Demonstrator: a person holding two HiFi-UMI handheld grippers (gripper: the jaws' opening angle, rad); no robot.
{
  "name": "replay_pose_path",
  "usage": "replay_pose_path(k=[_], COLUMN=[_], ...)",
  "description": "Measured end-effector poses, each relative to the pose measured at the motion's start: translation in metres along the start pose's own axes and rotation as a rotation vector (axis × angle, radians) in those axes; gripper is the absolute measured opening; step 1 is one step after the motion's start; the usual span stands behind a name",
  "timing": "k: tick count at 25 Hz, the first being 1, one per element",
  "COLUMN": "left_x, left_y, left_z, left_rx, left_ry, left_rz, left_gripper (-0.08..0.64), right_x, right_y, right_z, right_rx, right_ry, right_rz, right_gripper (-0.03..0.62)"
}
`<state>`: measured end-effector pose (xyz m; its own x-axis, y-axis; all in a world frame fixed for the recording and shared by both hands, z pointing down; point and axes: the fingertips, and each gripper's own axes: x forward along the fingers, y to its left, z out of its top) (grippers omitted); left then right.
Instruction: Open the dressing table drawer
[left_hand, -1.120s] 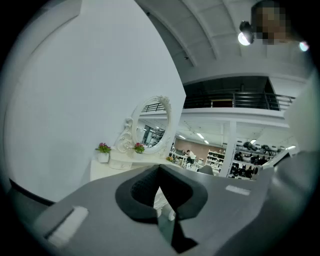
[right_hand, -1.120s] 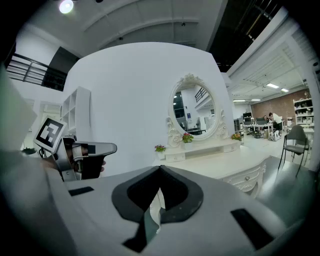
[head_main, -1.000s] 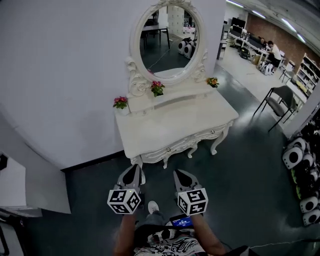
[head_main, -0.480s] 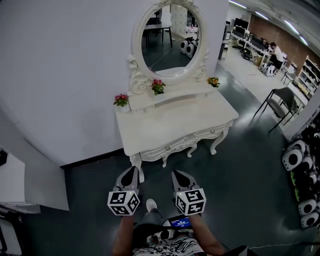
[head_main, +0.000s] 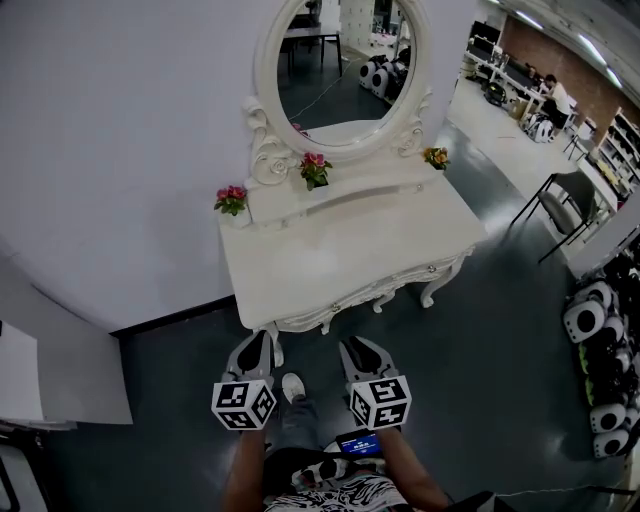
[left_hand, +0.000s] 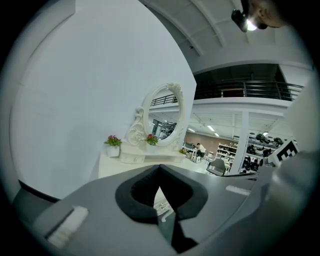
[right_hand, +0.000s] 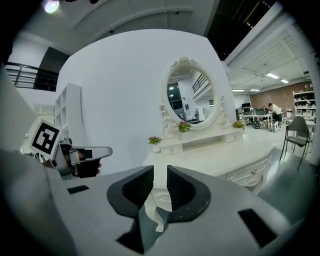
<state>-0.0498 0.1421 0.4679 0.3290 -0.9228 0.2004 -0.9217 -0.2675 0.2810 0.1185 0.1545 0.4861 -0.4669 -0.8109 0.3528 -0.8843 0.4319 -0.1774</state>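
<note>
Head view: the drawer (head_main: 385, 288) sits in the carved front of the white dressing table (head_main: 340, 235), just under the near edge of its top. It looks shut flush, though the steep angle shows little of its face. Its round knob (right_hand: 253, 171) shows more plainly in the right gripper view.

Both grippers hang on the near side of the table, apart from its front. The left gripper (head_main: 258, 342), by the table's left front corner, has its jaws closed tip to tip on nothing. The right gripper (head_main: 360, 350), to its right, has its jaws opening, with a narrow gap between them and nothing in it.

At the far edge of the table stands an oval mirror (head_main: 335, 60) with three small flower pots (head_main: 315, 170) along its shelf. A grey chair (head_main: 560, 200) stands well off to the right.
</note>
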Motion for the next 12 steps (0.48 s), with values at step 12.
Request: replay_pose_path(k=[12], left_x=[0.177], left_y=[0.111], left_z=[0.022], left_rx=[0.029], left_ry=[0.114], left_rz=[-0.026], left_gripper=[0.002], right_x=[0.207], right_y=[-0.037], right_z=[0.053], right_rx=[-0.007], right_ry=[0.093], right_rz=[-0.019], right_gripper=[0.091])
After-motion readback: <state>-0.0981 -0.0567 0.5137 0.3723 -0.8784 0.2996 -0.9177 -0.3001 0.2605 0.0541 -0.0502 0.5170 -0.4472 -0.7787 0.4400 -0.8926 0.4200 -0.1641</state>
